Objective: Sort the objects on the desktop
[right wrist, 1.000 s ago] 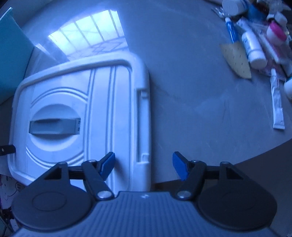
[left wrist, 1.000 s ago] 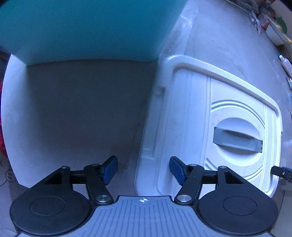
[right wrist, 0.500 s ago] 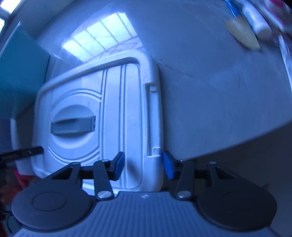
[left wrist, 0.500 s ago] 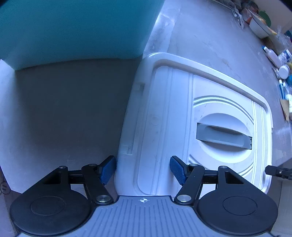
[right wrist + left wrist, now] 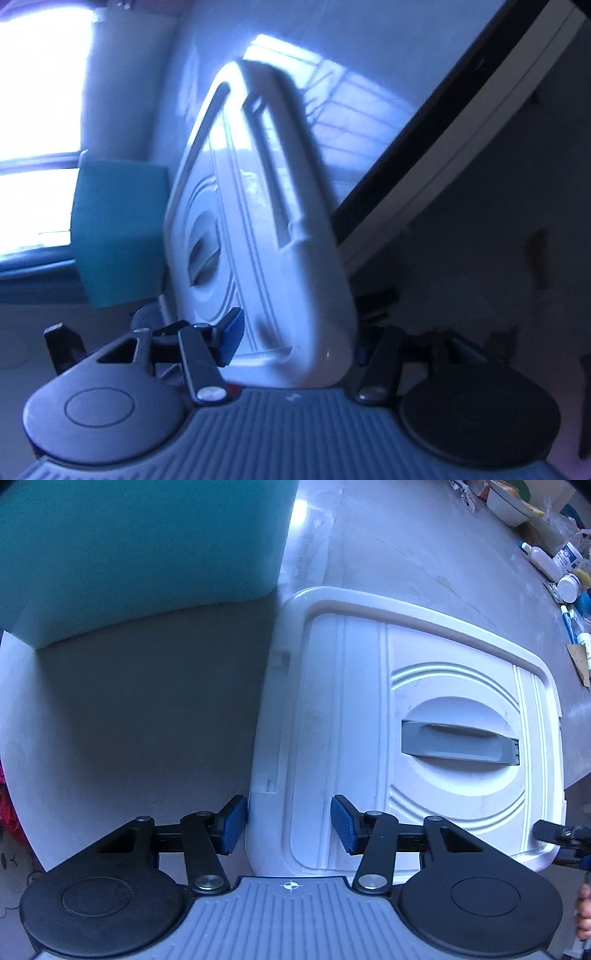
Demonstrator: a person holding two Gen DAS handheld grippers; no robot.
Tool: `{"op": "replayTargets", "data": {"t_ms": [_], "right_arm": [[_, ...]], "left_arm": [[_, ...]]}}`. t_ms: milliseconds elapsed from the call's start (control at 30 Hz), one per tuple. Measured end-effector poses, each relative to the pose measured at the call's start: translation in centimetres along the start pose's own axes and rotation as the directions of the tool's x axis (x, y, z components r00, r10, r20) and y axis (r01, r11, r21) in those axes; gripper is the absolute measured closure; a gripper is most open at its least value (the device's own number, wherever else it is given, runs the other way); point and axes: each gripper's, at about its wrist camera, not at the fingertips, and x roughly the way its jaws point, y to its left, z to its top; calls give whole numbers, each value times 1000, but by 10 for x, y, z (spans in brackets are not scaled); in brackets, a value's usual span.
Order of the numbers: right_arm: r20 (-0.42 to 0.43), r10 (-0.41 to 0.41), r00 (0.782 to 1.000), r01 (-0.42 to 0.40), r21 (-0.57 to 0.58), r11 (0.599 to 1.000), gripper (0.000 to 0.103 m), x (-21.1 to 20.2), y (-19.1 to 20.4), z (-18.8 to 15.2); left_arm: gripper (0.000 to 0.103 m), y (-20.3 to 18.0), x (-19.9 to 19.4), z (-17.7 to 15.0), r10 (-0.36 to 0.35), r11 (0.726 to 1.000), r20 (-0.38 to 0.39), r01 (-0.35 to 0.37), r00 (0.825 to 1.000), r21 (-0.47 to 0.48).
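A white plastic box lid with a grey handle lies on the grey table. My left gripper straddles its near left rim, fingers apart, the left pad touching the rim's outer side. My right gripper is shut on the lid's opposite rim; in the right wrist view the lid looks steeply tilted and blurred. The right gripper's tip shows at the lid's right corner in the left wrist view.
A teal box stands at the back left, also in the right wrist view. Bottles, tubes and a bowl lie along the far right of the table. The table edge runs beside the lid.
My right gripper closed on the lid's right rim and swung, so its view now tilts steeply. My left gripper slid right and its fingers now straddle the lid's left rim.
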Motion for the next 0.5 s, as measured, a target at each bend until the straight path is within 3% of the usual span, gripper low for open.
{"op": "replayTargets", "data": {"t_ms": [67,167,233,267,300,333,500], "right_arm": [[16,68,998,-69,10,998,67,2,-4,0],[57,161,985,-163,24,986,80,-4,-1,1],[88,222,971,-225,25,974,89,-10,8,1],[101,254,962,-257,18,966,92,-12,14,1],[106,271,957,-272,-1,962,92,-12,23,0],[112,278,954,-276,-26,961,92,-13,32,0],[129,291,948,-285,-68,956,92,-17,65,7]], "left_arm": [[52,-2,-14,-8,-3,1000,10,3,1000,-6],[52,-2,-37,-20,-32,999,26,33,999,-31],[53,20,-48,-26,-51,997,40,53,998,-53],[54,24,-55,-29,-54,997,49,57,997,-58],[65,24,-64,-32,-46,997,55,49,997,-58],[85,24,-74,-35,-32,998,60,35,998,-58],[85,30,-119,-46,-24,996,64,29,998,-80]]}}
